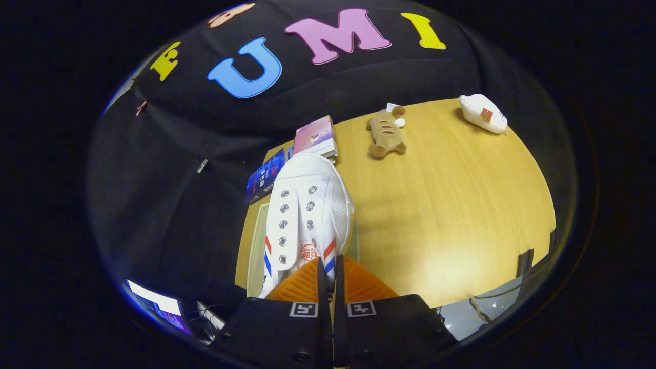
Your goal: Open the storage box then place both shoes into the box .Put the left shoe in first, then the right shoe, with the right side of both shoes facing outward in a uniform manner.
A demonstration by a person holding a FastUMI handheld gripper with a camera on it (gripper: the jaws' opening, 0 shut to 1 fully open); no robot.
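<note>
The gripper has its 2 fingers pinched nearly together on the heel end of a white shoe, clamping what looks like the back collar between them. The shoe runs straight ahead of the fingers, its long axis in line with them, toe pointing away toward the books at the table's far left corner. It hangs above the table's left edge, and a pale rim just under it looks like the storage box, though I can't tell whether the shoe touches it. So the box lies right below; my guess is the next move is a lowering. A plush toy and a white pouch sit well apart along the far edge
</note>
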